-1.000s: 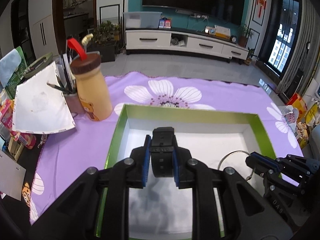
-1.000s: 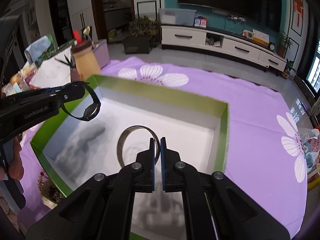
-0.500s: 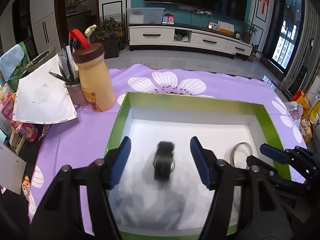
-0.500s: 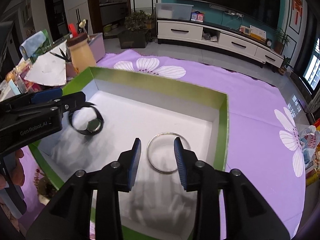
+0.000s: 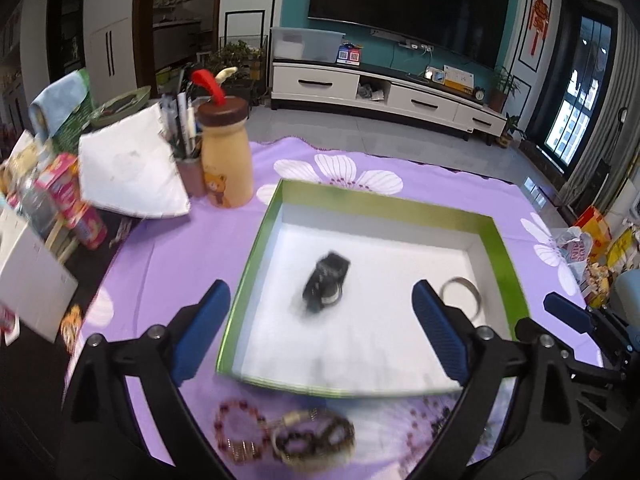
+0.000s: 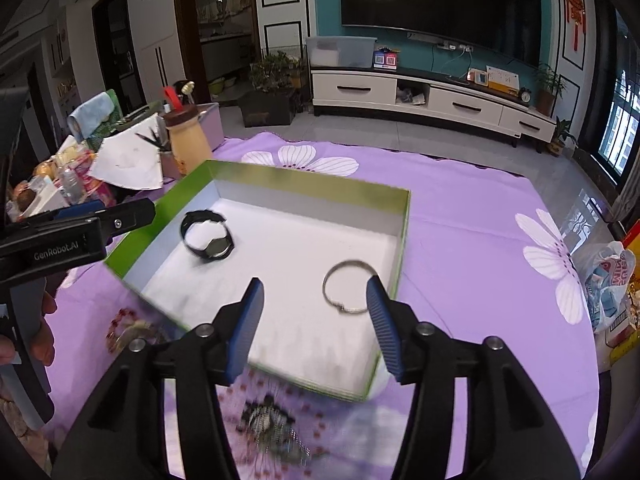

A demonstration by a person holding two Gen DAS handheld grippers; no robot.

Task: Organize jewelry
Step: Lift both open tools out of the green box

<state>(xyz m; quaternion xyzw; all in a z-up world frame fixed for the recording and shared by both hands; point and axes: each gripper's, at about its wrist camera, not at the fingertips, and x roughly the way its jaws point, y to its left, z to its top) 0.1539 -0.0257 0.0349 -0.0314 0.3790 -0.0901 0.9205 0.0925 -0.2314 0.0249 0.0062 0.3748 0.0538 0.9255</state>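
Since a second ago both grippers let go and drew back: watch [image 6: 208, 242] and bangle [image 6: 349, 287] now lie loose on the box [image 6: 308, 182] floor, well apart so they stay sorted. Left gripper [image 5: 320, 326] fingers wide and opening, nothing between; right gripper [image 6: 316, 326] fingers opening, empty. Bead bracelets [image 5: 286, 434] wait on the bench, outside the box.

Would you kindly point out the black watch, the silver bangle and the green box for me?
black watch [image 6: 214, 246]: right wrist view, on its round face.
silver bangle [image 6: 335, 271]: right wrist view, on the upper left of the ring.
green box [image 6: 304, 179]: right wrist view, on its far rim.
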